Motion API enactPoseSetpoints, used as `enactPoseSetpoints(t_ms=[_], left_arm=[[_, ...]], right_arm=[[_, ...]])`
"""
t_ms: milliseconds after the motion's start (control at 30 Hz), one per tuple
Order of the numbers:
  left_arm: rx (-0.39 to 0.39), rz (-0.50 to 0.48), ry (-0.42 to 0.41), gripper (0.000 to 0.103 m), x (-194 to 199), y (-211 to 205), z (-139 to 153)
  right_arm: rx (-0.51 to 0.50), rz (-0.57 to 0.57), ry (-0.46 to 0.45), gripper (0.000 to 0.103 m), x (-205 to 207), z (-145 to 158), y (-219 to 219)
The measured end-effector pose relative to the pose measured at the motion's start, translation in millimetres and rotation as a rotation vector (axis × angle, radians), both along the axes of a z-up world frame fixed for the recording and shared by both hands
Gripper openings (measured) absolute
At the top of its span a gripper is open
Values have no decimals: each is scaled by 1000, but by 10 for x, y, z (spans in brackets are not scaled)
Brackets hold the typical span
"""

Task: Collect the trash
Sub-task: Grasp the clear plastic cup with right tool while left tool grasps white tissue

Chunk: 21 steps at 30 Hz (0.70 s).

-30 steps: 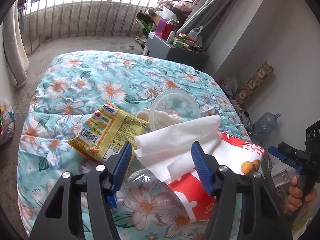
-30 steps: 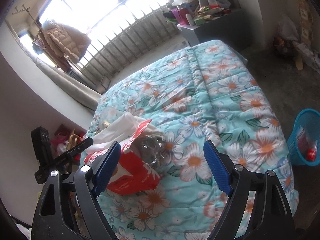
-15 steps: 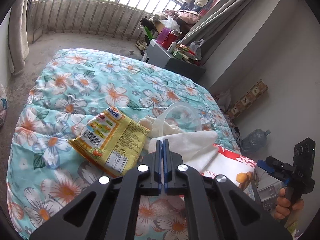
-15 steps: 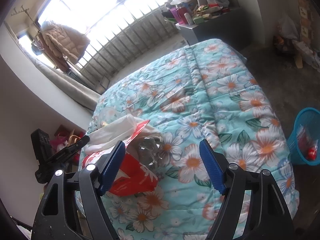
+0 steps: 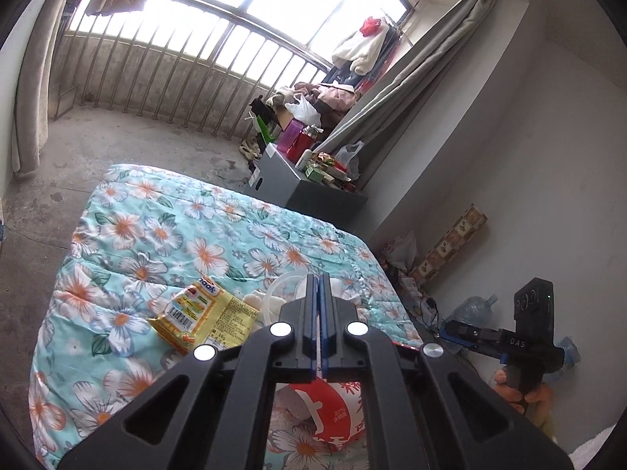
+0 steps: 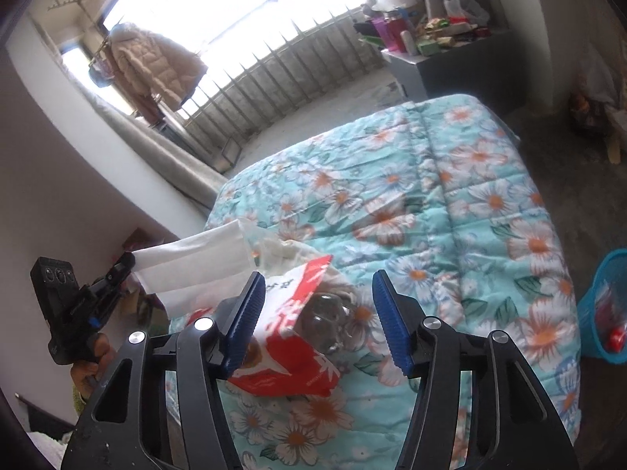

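Your right gripper (image 6: pixel 317 319), jaws closing but not yet pressing, has the crushed clear bottle (image 6: pixel 327 323) dead ahead between them, while your left gripper (image 6: pixel 127 264) pinches the white tissue (image 6: pixel 196 260).

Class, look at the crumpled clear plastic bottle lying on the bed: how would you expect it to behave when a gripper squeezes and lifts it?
The clear plastic bottle already looks crushed, so it would probably give further when squeezed. It appears empty, so likely light. Its glossy surface may slip between the closing pads of the right gripper.

left gripper (image 5: pixel 320 297): jaws pressed together, angled slightly downward; right gripper (image 6: pixel 318 315): jaws apart and closing, tilted steeply downward.
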<state>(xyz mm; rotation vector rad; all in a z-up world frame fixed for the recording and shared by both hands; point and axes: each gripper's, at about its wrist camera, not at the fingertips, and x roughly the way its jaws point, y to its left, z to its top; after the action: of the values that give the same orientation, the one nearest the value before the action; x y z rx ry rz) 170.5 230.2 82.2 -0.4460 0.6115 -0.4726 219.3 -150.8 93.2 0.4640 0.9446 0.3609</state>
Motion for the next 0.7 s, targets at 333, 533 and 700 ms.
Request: enactPoseSetpoints(t_ms=[333,533,700], left_arm=[[14,86,-67,1,-274,268,214],[28,130,-12,0,-249,310,51],[25,140,-2,0,-232,322,0]], right_arm=[[18,259,142,42,801,-199,685],[-38,342,264,27,1111,-481,1040],[-56,376,295,20,1200,-569,1202]])
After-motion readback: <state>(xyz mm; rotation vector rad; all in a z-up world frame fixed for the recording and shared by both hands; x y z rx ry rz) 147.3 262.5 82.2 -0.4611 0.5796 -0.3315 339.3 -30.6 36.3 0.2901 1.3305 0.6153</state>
